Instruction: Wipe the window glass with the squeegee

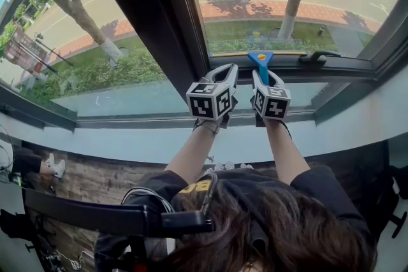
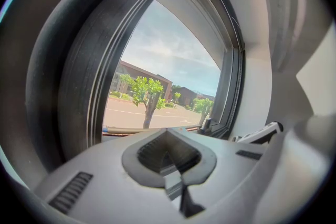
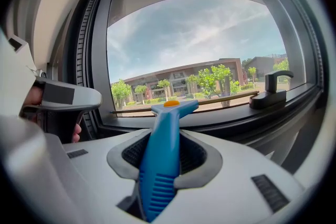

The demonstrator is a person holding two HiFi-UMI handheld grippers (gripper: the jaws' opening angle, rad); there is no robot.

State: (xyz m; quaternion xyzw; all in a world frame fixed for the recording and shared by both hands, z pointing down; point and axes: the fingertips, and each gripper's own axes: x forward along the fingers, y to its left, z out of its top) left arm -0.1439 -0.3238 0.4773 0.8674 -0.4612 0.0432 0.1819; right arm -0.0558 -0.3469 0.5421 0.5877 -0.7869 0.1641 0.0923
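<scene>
My right gripper is shut on the blue handle of the squeegee. The squeegee's head, with an orange button, points at the bottom of the window glass; its blue top shows in the head view above the lower frame. My left gripper is held just left of the right one, beside the dark vertical mullion. Its jaws are closed together with nothing between them.
A dark window handle sits on the lower frame to the right. The white sill runs below the glass. A second pane lies left of the mullion. A black rail or chair part is near the person's body.
</scene>
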